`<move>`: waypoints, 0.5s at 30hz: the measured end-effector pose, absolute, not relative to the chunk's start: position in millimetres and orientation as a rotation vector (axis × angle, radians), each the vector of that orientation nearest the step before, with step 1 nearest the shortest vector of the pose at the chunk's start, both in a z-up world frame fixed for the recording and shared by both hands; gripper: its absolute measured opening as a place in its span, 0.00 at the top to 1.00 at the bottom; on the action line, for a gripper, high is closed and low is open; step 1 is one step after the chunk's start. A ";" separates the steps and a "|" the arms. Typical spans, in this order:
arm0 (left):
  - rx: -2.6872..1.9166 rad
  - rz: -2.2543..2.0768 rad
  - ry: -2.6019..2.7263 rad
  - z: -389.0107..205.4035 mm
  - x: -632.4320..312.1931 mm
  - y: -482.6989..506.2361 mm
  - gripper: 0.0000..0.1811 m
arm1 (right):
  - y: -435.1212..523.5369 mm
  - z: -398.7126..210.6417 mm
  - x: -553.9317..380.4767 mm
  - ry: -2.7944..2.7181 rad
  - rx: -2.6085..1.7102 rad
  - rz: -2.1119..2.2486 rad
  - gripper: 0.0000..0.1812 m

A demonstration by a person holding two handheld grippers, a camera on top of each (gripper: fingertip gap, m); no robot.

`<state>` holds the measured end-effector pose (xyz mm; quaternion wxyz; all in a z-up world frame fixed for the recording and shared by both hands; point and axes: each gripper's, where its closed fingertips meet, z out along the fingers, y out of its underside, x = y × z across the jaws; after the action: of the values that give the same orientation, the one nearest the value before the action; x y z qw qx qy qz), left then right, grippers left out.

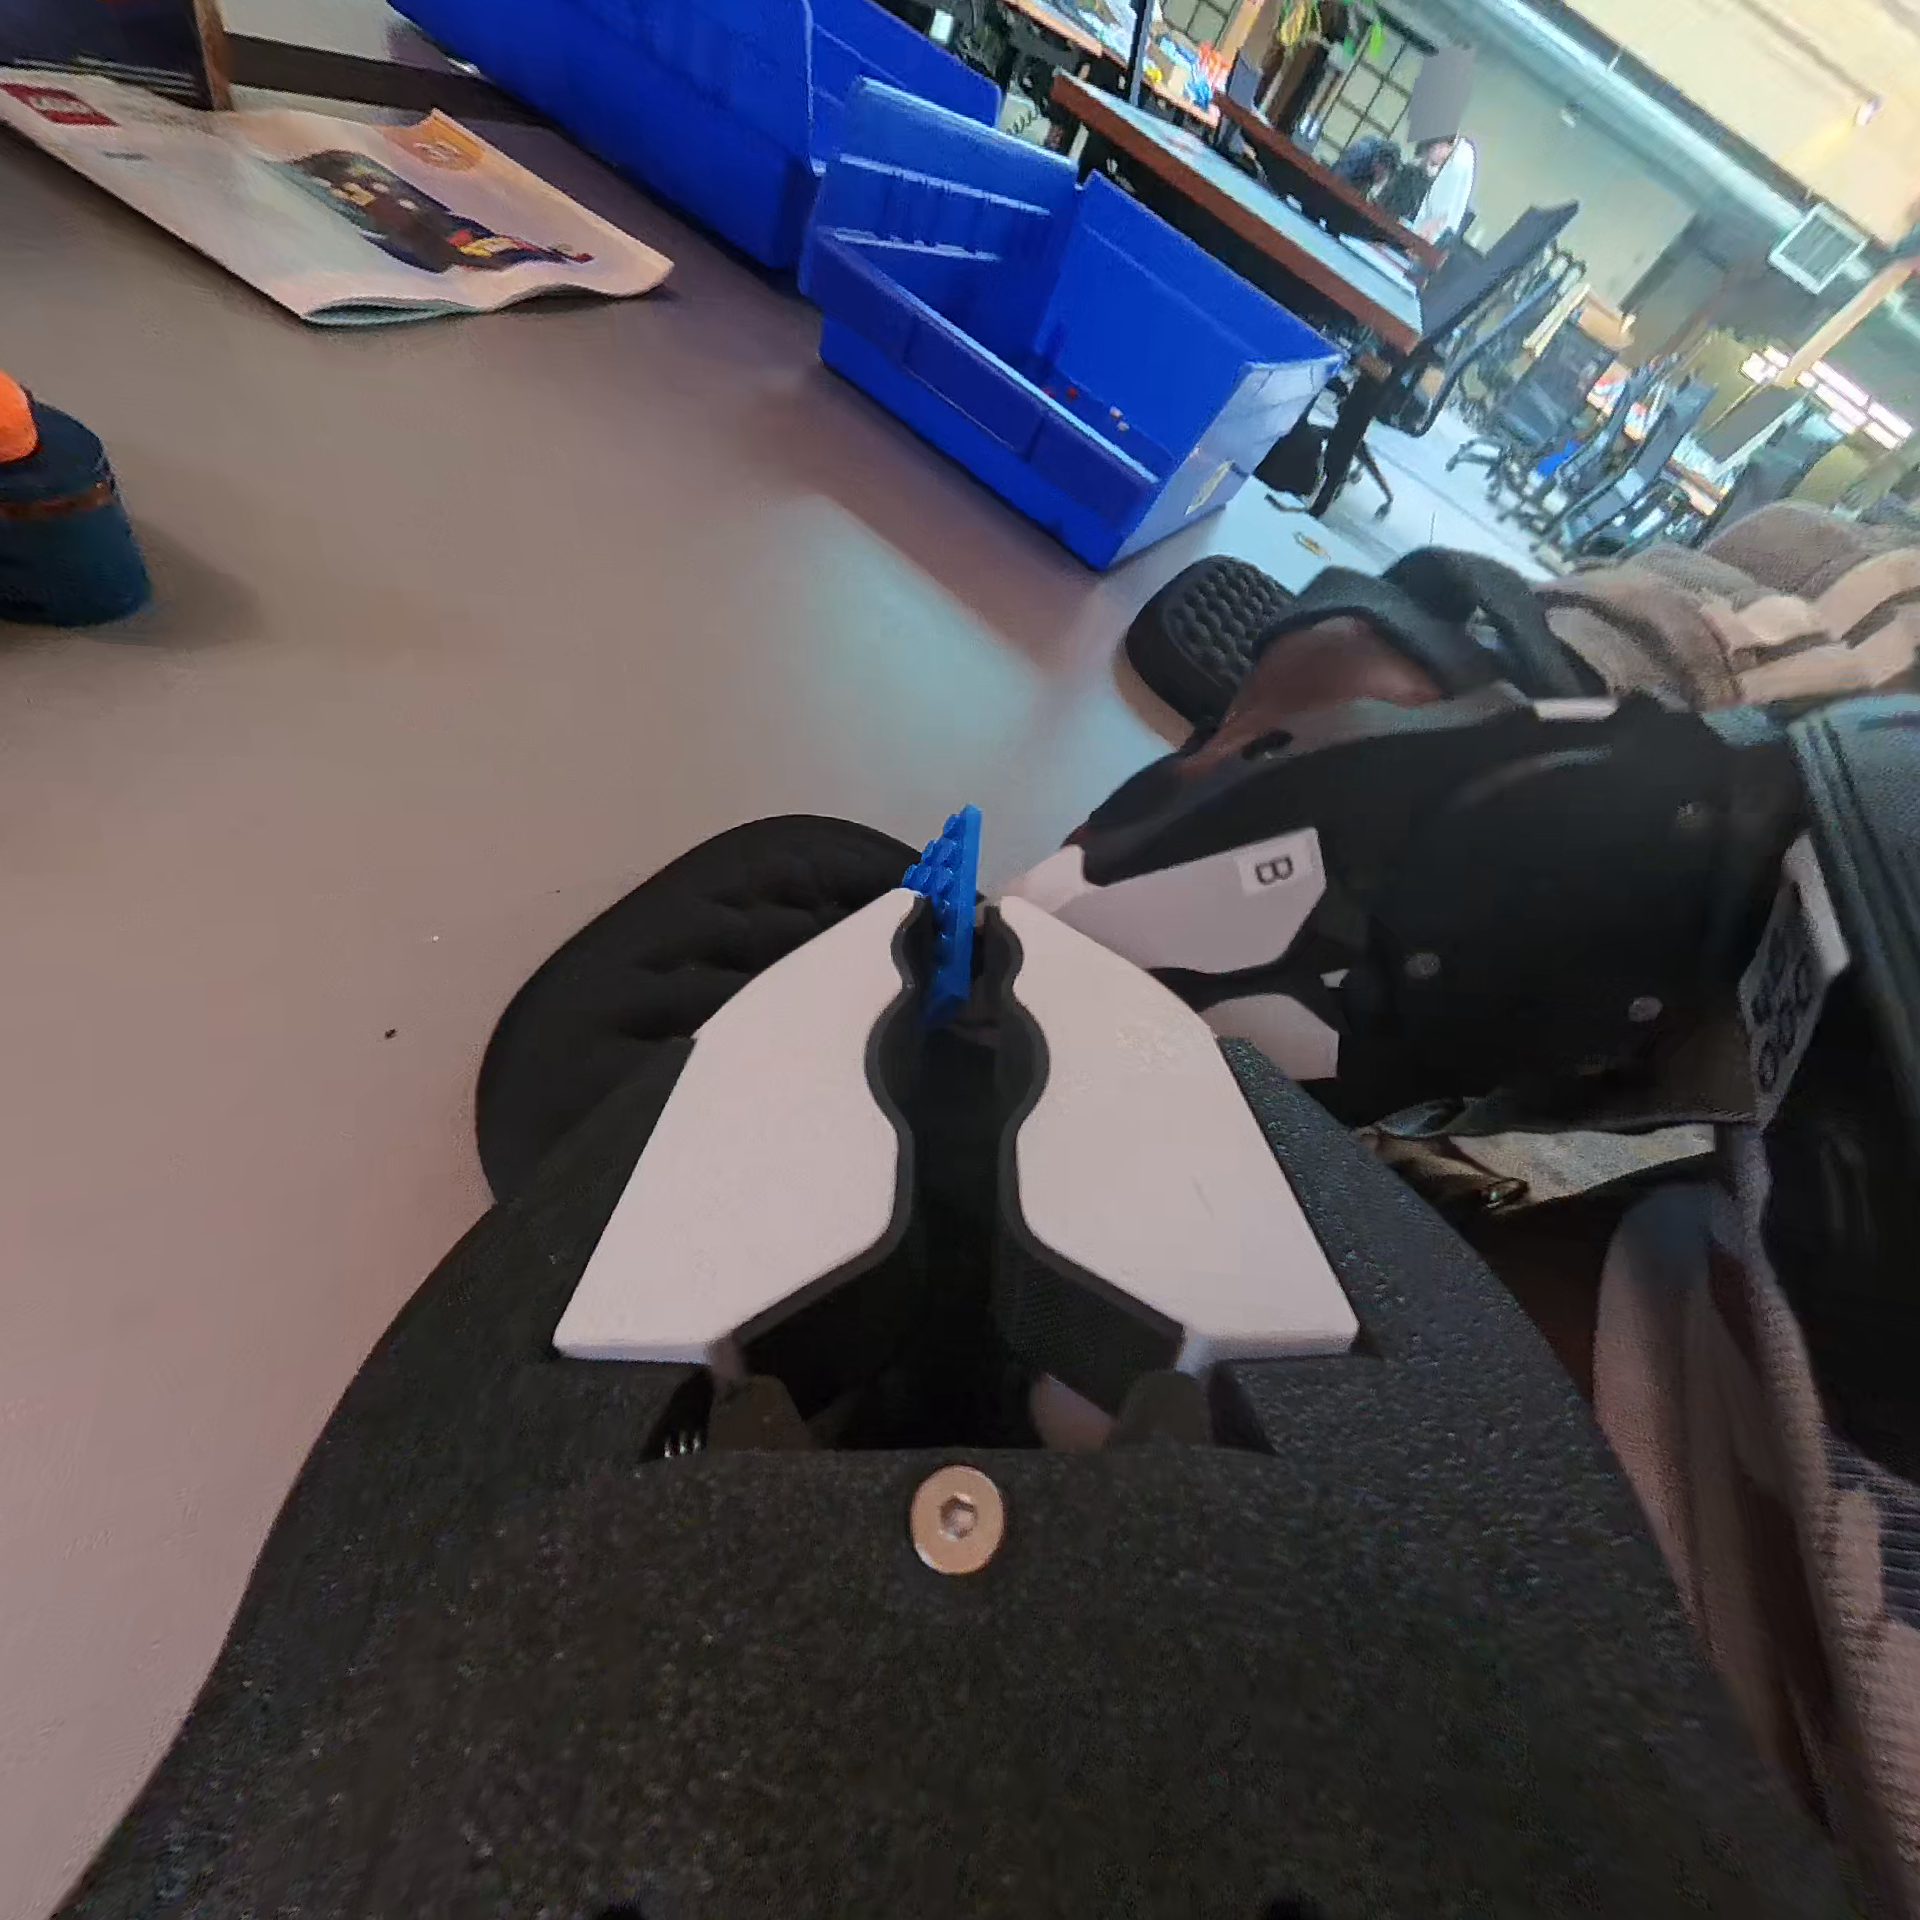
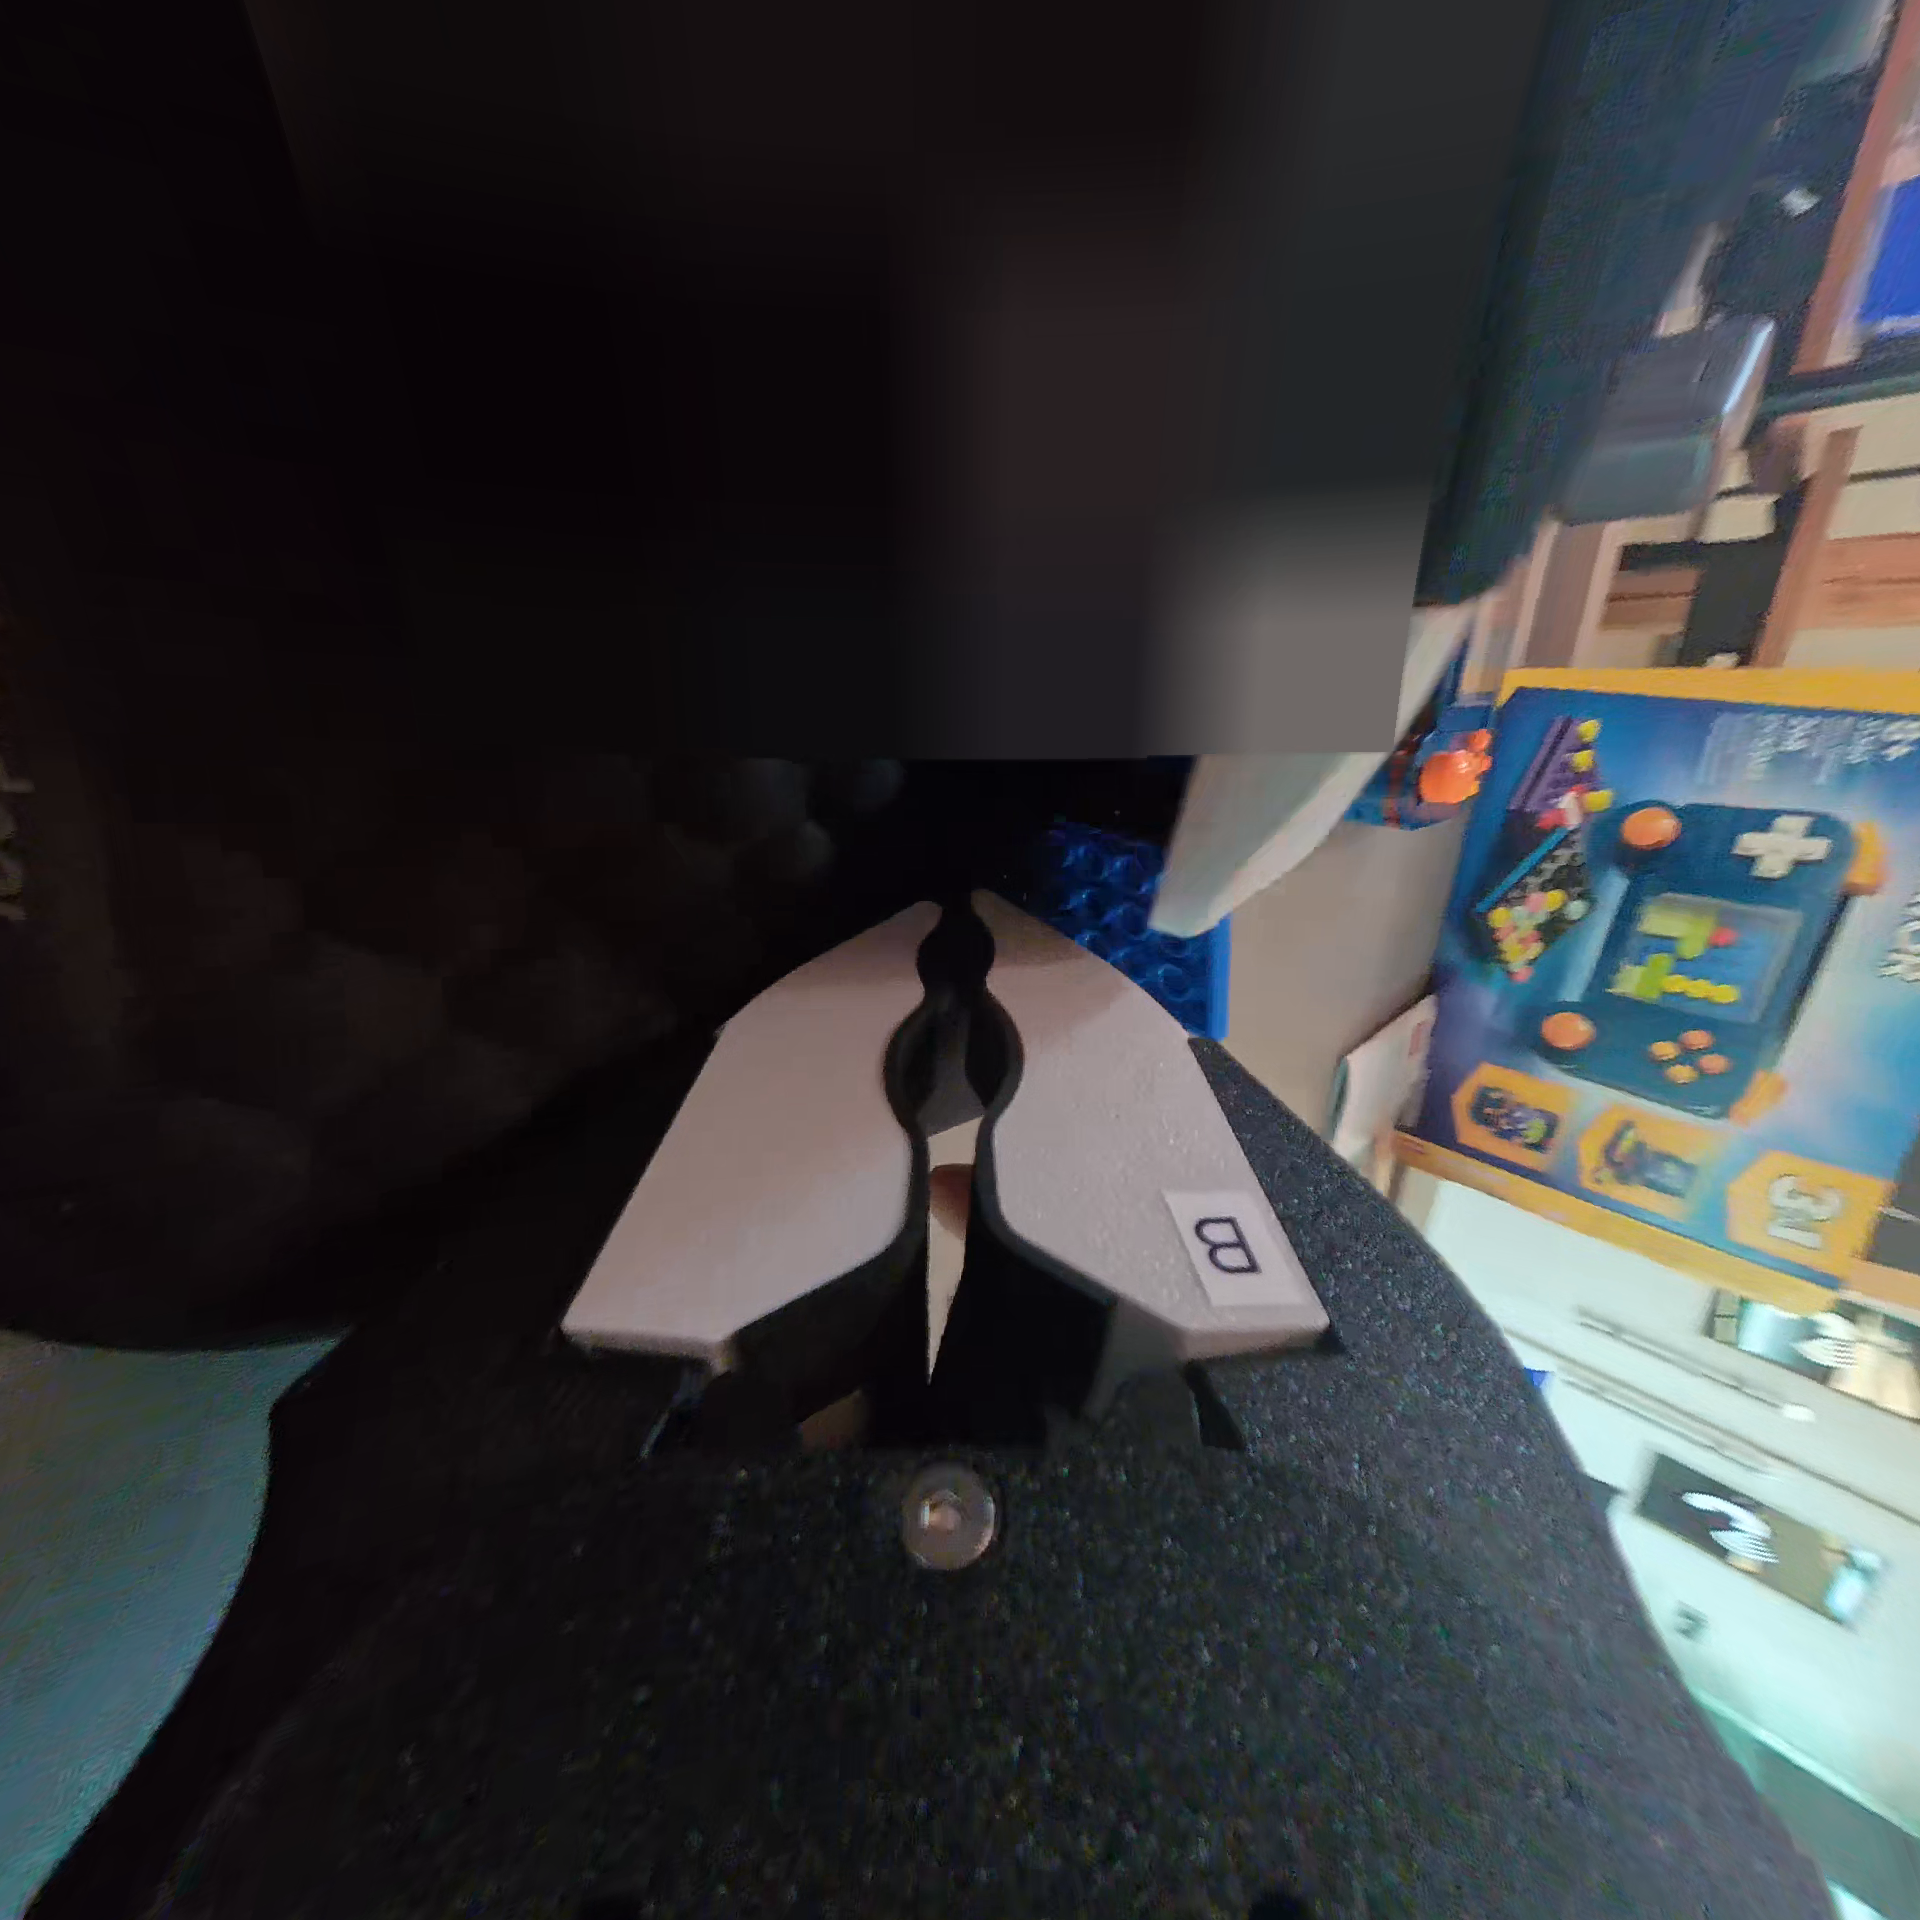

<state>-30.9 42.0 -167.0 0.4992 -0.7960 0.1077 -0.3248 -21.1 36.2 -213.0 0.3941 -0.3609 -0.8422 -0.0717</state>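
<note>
So the left gripper [image 1: 951,914] has its white fingers pinched onto a small blue studded plate [image 1: 954,914], held on edge so it sticks up past the fingertips. The right gripper [image 1: 1049,883] comes in from the right side of the left wrist view, its white tip just beside that plate; can't tell if it actually touches. In its own view the right gripper [image 2: 961,914] has its fingers pressed together at the tips, and I see nothing between them. Just past them on the right sits the blue studded plate [image 2: 1122,914] again, with a white finger [image 2: 1236,842] of the other gripper clamped on it.

Room-wise: the grey table [image 1: 520,675] is wide open to the left and far-left of the plate. Far ahead are blue bins [image 1: 1039,343], the nearest one right by the table's far right edge. An open booklet [image 1: 343,218] lies far left, and a dark blue piece with an orange top [image 1: 52,509] is cut off by the left border. A black curved armrest-looking thing [image 1: 1216,634] and a brown sleeve [image 1: 1714,623] crowd the right side.

The right wrist view is mostly dark up close, with a colourful toy box [image 2: 1662,966] standing on the right.
</note>
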 end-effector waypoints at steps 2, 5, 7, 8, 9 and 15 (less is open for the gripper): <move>-1.923 -0.803 0.246 -166.4 -32.1 42.4 0.95 | 36.3 -211.6 -21.2 -2.112 -0.895 -0.169 1.00; -1.917 -0.823 0.234 -165.6 -33.0 42.3 0.95 | 35.5 -206.6 -22.2 -2.022 -0.839 -0.100 1.00; -1.917 -0.820 0.241 -165.5 -32.4 42.0 0.95 | 32.6 -196.5 -22.9 -1.952 -0.766 -0.051 1.00; -1.917 -0.814 0.247 -165.5 -32.0 41.8 0.95 | 37.3 -187.9 -24.4 -1.875 -0.772 -0.054 1.00; -1.918 -0.808 0.254 -165.6 -31.3 41.6 0.95 | 44.3 -184.7 -23.9 -1.840 -0.786 -0.088 1.00; -1.919 -0.805 0.265 -165.7 -30.2 40.9 0.95 | 49.7 -189.3 -24.5 -1.847 -0.784 -0.109 1.00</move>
<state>-30.2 40.9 -165.7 0.4984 -0.7931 0.1094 -0.3325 -24.5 49.7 -189.3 0.5364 -0.3294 -0.7757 -0.0460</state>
